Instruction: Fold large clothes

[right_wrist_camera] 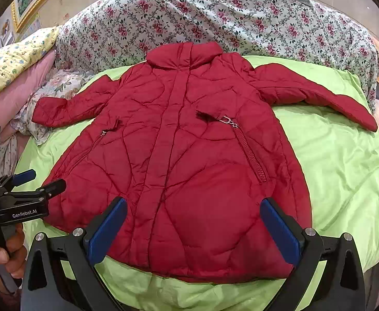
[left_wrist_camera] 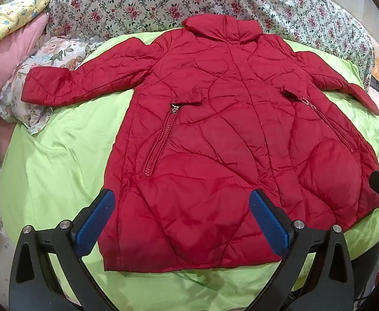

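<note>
We see the red quilted puffer jacket [left_wrist_camera: 215, 129] lying flat, front up, on a lime-green sheet [left_wrist_camera: 54, 176] spread over the bed, collar away from us and hem nearest. Both sleeves are stretched out to the sides, and nothing is folded yet.

Our left tongs [left_wrist_camera: 181, 223] hover over the hem with their blue-padded fingers [left_wrist_camera: 96, 223] spread wide, pinching nothing. Our right tongs [right_wrist_camera: 194, 230] hover over the hem likewise, spread and empty.

We judge the step in hand to be the first fold. To do it well, we would take one sleeve near its cuff [right_wrist_camera: 357, 116] and lay it across the chest, keeping the padding smooth, then do the same with the other sleeve [left_wrist_camera: 49, 85]. The fill is thick and the shell looks slippery, so we should pinch a good fold of fabric and press the air out after each fold, or the jacket may spring open.

No containers are in view. A floral quilt [right_wrist_camera: 215, 18] and pillows are heaped beyond the collar [right_wrist_camera: 184, 57], and the left cuff rests on a crumpled flowered cloth [left_wrist_camera: 34, 70].
</note>
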Motion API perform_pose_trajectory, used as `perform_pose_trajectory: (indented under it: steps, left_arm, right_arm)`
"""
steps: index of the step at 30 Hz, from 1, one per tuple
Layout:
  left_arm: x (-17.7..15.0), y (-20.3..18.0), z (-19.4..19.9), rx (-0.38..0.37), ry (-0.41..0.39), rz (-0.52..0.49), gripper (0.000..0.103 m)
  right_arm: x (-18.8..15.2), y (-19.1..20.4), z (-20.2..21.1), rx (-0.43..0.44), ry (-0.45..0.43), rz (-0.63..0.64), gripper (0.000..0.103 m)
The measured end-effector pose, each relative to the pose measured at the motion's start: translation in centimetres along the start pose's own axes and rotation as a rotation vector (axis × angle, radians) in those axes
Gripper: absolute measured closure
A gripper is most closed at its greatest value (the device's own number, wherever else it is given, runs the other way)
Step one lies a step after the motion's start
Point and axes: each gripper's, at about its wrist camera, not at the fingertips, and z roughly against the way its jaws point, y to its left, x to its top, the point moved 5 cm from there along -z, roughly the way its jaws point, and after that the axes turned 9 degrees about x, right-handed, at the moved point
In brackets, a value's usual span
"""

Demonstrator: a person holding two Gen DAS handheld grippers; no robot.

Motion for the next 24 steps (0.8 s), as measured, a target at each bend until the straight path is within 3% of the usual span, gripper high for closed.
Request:
perform_pose_trajectory:
  steps: [2,3,6,12,24]
  left_arm:
    - [0.1,0.0,-0.1,0.026,-0.008,-0.016,0.0]
    - [0.3,0.2,0.0,0.077,-0.028,-0.045,0.0]
    - [0.1,-0.1,-0.2,0.012,-0.01,-0.005,0.0]
    - [0.2,0.0,-0.2,0.03,-0.017,-0.022,0.0]
    - [1.4,-0.5,-1.5,-0.011,-0.007,-0.022,0.0]
  right_arm:
    - [0.0,0.0,0.0,0.002,0.001,0.0,0.0]
    - [0.1,0.0,-0.1,0.002,0.001,-0.001,0.0]
    - [0.0,-0.1,-0.1,0.002,0.002,-0.003,0.0]
    - [0.0,-0.1,-0.1,0.007,0.001,-0.009,0.0]
    - [1.0,-2.7,0.2,0.025,-0.031,-0.077,0.0]
